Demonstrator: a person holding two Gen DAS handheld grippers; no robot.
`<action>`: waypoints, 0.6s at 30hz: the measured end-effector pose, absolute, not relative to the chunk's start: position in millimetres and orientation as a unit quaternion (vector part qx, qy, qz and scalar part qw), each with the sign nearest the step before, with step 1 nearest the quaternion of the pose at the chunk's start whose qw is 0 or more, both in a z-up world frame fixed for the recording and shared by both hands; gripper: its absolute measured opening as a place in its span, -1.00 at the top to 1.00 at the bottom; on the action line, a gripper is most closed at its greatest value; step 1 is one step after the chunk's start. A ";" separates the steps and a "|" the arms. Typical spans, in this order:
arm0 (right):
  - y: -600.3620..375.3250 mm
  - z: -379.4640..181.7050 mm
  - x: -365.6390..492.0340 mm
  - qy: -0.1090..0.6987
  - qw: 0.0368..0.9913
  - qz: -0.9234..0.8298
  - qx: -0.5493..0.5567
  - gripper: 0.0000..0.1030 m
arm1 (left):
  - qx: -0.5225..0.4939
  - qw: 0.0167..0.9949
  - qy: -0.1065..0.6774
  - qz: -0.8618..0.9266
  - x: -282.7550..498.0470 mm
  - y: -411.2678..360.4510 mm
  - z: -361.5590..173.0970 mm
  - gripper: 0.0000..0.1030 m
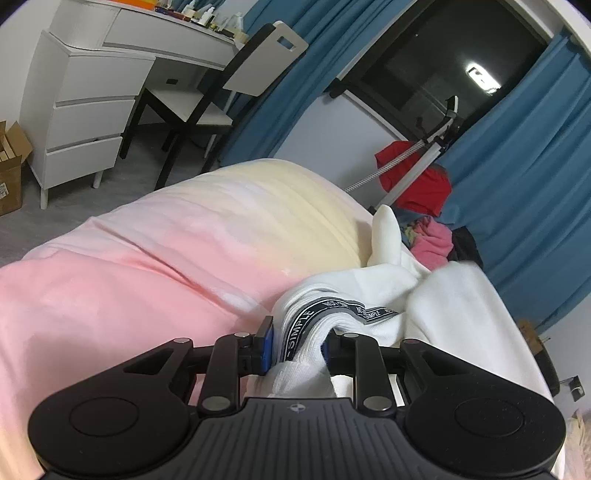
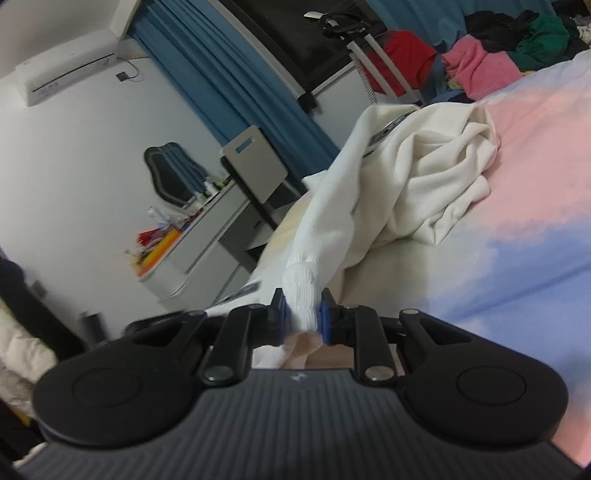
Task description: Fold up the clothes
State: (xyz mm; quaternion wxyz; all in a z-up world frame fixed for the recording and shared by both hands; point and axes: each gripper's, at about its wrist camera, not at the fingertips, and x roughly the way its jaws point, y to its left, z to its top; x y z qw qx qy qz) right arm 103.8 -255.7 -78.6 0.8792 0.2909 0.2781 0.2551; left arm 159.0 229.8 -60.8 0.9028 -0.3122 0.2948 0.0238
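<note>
Nearest, my left tongs (image 1: 297,345): clenched on a bunched fold of the white garment (image 1: 443,306), a black printed band (image 1: 332,314) running through the pinch.

My right tongs (image 2: 302,314): clenched on a ribbed cuff of the same white garment (image 2: 436,177), which rises from the pads in a taut strand and spreads into a crumpled heap on the bed.

Bed cover (image 1: 147,266): pink shading to pale yellow in the left view, pink to blue in the right; the garment lies on it, partly lifted between my two grips.

Beyond the bed's far edge, I list:
- a pile of loose clothes (image 2: 480,66), pink, green and black, close against the cover;
- a red cloth (image 1: 413,177) draped over a metal stand (image 1: 424,158), in front of the blue curtain (image 1: 524,206);
- a chair (image 1: 207,107), black frame with pale seat and back, pushed to the white desk (image 1: 155,33);
- small bottles (image 1: 199,14) crowding the desk top;
- a white drawer unit (image 1: 85,122) under it;
- a cardboard box (image 1: 11,162) on the floor beside the drawers.

Farthest: dark window (image 1: 443,70) between the curtains; wall air conditioner (image 2: 66,74) high in the right view.
</note>
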 end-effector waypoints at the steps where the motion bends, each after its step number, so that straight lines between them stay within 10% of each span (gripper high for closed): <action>1: -254.8 -79.7 94.0 0.293 0.876 0.256 0.284 0.59 | -0.312 0.903 0.296 0.024 159.3 229.8 -60.5 0.53; 11: -223.7 -120.8 104.6 0.433 0.837 0.229 0.244 0.24 | -0.309 0.900 0.307 0.033 162.4 230.9 -67.0 0.45; 18: -242.3 -143.1 116.1 0.437 0.816 0.187 0.330 -0.08 | -0.294 0.893 0.337 0.040 166.9 224.4 -71.1 -0.15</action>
